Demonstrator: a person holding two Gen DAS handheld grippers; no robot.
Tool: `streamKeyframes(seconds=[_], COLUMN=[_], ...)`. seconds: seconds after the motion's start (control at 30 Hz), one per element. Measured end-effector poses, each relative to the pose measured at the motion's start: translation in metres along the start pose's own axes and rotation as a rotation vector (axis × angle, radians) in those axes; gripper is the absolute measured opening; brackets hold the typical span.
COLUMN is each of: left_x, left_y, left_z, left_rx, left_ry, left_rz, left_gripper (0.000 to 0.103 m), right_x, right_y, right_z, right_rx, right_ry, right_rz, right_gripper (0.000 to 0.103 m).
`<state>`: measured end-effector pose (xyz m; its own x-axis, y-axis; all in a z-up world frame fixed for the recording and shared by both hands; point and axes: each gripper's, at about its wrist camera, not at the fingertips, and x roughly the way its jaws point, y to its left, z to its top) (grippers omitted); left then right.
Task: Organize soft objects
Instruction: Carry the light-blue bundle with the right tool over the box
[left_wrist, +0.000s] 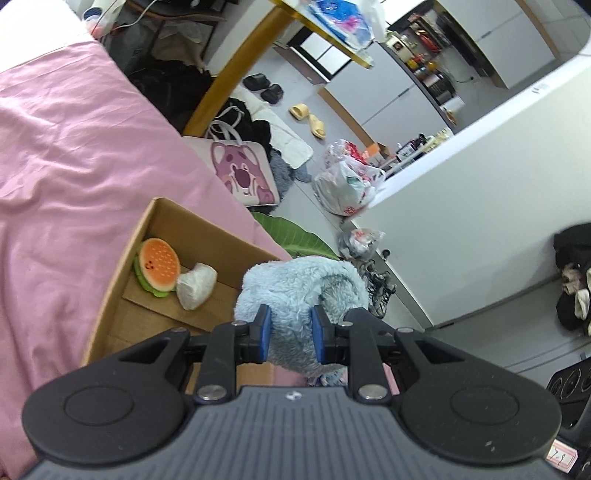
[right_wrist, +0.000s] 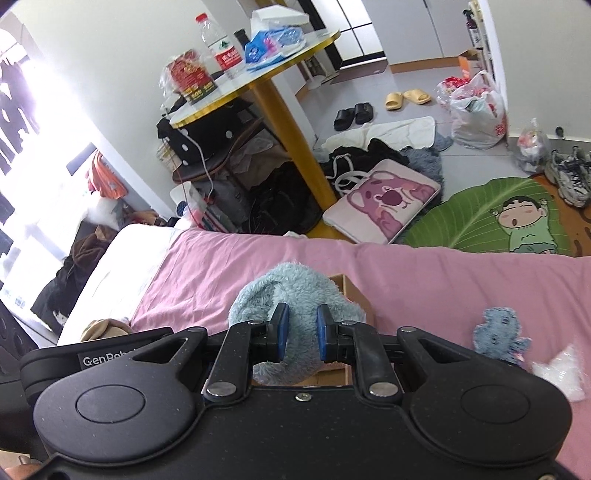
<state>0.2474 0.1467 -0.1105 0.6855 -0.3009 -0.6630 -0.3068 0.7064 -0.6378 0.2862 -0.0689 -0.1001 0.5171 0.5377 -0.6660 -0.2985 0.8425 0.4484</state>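
Note:
A fluffy light-blue plush (left_wrist: 295, 288) hangs over the near end of an open cardboard box (left_wrist: 173, 221) on the pink bed. My left gripper (left_wrist: 291, 334) is shut on the plush, its blue pads pressed into the fur. My right gripper (right_wrist: 301, 332) is also shut on the light-blue plush (right_wrist: 291, 291), above the box (right_wrist: 354, 291). Inside the box lie a burger plush (left_wrist: 157, 267) and a white wrapped soft item (left_wrist: 195, 286). A small blue plush (right_wrist: 500, 334) and a white crinkly packet (right_wrist: 561, 369) lie on the sheet to the right.
The pink sheet (left_wrist: 74, 166) covers the bed. A beige soft thing (right_wrist: 103, 328) lies at its left edge. On the floor beyond are a pink bear bag (right_wrist: 388, 203), a green leaf rug (right_wrist: 480, 214), clothes, slippers and plastic bags. A round table on a gold leg (right_wrist: 291, 122) stands close by.

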Motion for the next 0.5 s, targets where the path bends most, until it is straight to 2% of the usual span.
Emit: streamKeyframes(seconds=[0.3,0.5], left_x=[0.016,0.043], left_y=[0.014,0.022], left_z=[0.009,0.009], left_rx=[-0.046,-0.082], left_ry=[0.010,0.061], left_rz=[0.034,0.053], left_gripper=[0.022,0.022], right_x=[0.030,0.041], right_y=[0.002,-0.003], right_z=[0.006,0.008], right_rx=[-0.003,0.009], right_ry=[0.037,0.043], right_rz=[0.008,-0.007], right_gripper=[0.017,0.018])
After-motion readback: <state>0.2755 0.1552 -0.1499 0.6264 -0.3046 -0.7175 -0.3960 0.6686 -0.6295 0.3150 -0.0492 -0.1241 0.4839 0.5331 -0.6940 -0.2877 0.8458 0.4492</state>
